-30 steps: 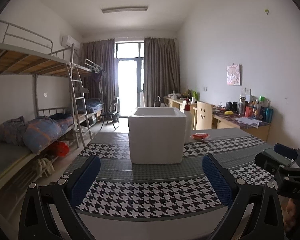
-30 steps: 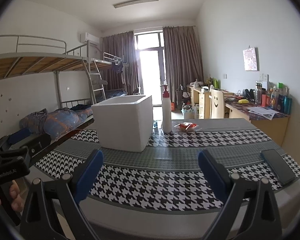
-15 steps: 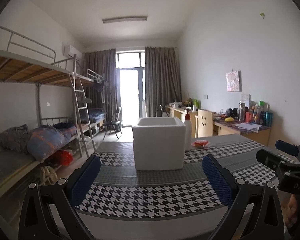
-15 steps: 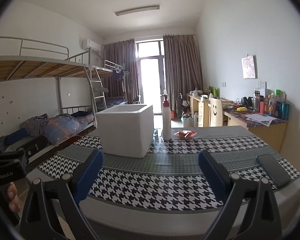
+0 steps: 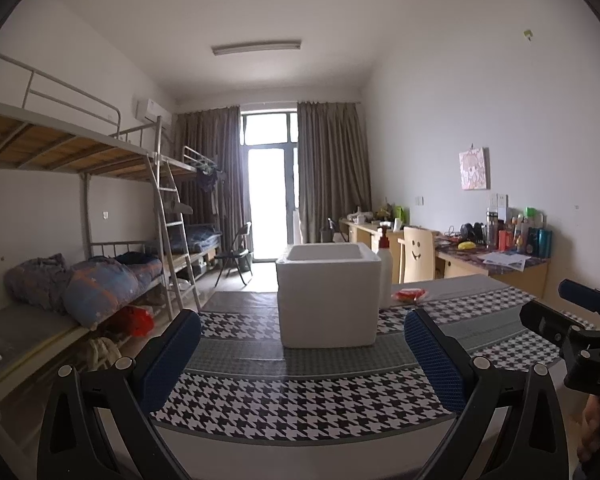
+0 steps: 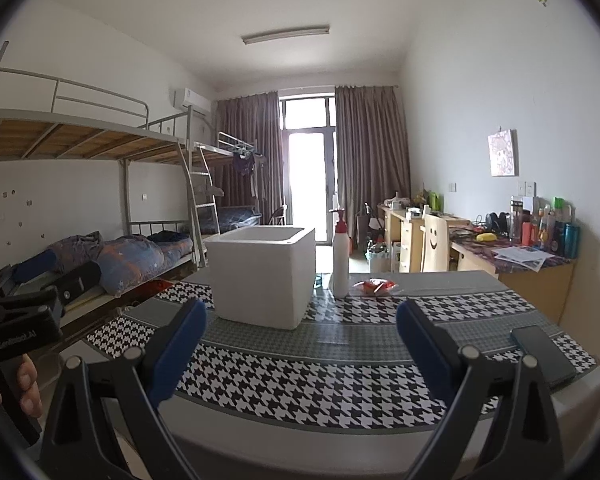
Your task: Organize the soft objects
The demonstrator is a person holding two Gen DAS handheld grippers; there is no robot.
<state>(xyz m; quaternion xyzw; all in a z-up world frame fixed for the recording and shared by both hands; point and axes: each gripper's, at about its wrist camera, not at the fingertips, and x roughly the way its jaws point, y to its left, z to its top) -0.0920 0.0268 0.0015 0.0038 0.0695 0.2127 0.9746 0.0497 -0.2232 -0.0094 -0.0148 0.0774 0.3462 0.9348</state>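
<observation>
A small, flat, red-and-white soft packet (image 6: 374,286) lies crumpled on the far part of the desk (image 6: 340,376), which is covered by a black-and-white houndstooth cloth with grey bands. Just beside it stands a white pump bottle with a red top (image 6: 340,256), and beside that an open white foam box (image 6: 262,276). A black phone (image 6: 542,354) lies near the desk's right edge. The left gripper (image 5: 302,360) and right gripper (image 6: 300,350) hover at the near edge, blue-padded fingers (image 5: 436,360) spread wide, holding nothing.
</observation>
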